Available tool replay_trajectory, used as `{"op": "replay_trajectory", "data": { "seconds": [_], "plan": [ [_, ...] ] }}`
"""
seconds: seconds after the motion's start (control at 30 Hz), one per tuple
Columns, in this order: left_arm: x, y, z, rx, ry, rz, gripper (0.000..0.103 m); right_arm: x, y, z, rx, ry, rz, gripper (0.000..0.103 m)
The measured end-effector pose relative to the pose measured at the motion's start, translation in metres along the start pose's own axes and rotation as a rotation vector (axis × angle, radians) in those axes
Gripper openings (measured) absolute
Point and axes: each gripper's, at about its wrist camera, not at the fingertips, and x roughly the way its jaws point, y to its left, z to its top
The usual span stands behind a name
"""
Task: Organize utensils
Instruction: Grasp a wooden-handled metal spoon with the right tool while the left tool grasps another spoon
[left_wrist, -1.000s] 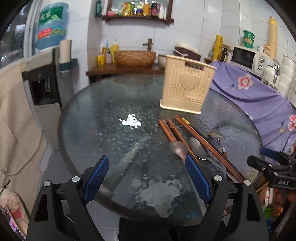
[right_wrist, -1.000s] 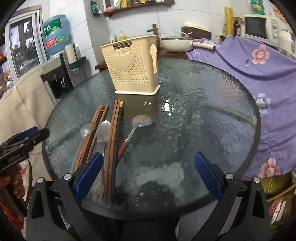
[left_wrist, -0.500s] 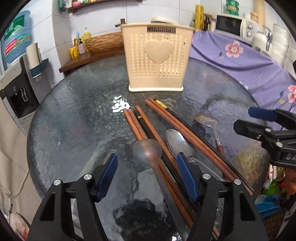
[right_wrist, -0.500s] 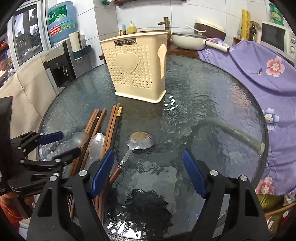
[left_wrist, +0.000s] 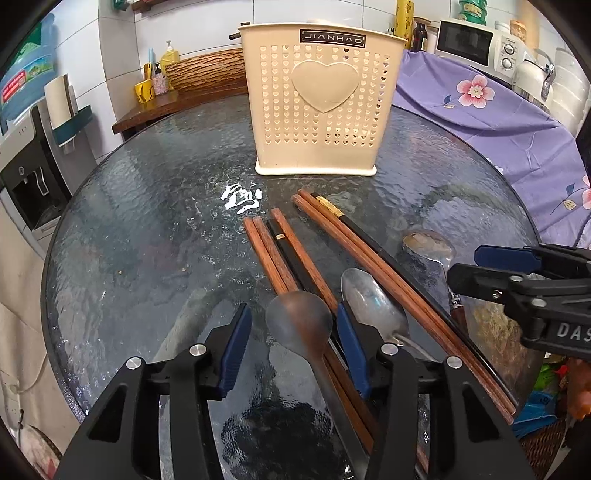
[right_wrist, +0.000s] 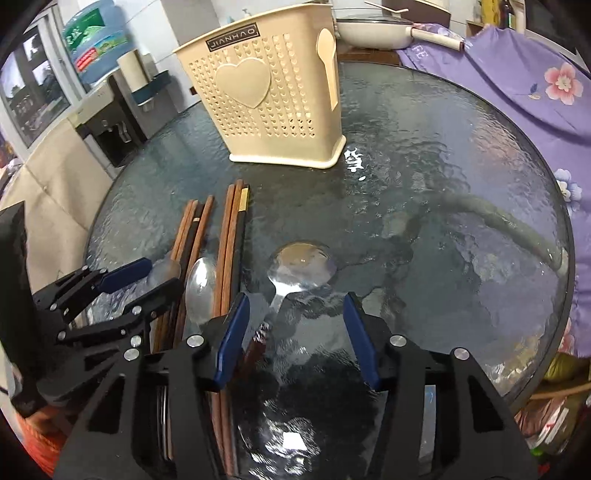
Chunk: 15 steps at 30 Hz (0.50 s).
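Observation:
A cream perforated utensil holder (left_wrist: 317, 103) stands upright on the round glass table (left_wrist: 147, 221); it also shows in the right wrist view (right_wrist: 273, 99). Several wooden chopsticks (left_wrist: 291, 254) and three metal spoons lie in front of it. My left gripper (left_wrist: 293, 332) is open, low over the table, its jaws either side of the leftmost spoon's bowl (left_wrist: 299, 325). A second spoon (left_wrist: 369, 302) lies just right of it. My right gripper (right_wrist: 295, 328) is open around the handle of the wood-handled spoon (right_wrist: 301, 266).
A purple floral cloth (left_wrist: 498, 122) covers things at the right. A water dispenser (left_wrist: 33, 162) stands at the left. A wooden shelf with a basket (left_wrist: 203, 70) is behind the table. A microwave (left_wrist: 476, 44) sits at the back right.
Both grippers have moved forward and down toward the utensils. The left now brackets the leftmost spoon's bowl, the right brackets the wood-handled spoon's handle. The utensils have not moved.

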Motion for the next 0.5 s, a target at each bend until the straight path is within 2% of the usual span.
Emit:
{"op": "replay_trajectory", "data": {
  "seconds": [0.2,0.3,0.5],
  "plan": [
    [0.002,0.0,0.004,0.006,0.008,-0.016,0.047,0.015,0.004,0.014,0.044,0.024,-0.057,0.053],
    [0.004,0.002,0.006,0.002,0.012,-0.027,0.044,0.023,0.005,0.019,0.035,0.043,-0.085,0.053],
    [0.006,0.003,0.008,0.011,0.013,-0.033,0.04,0.031,0.007,0.024,0.023,0.072,-0.091,0.049]
  ]
}}
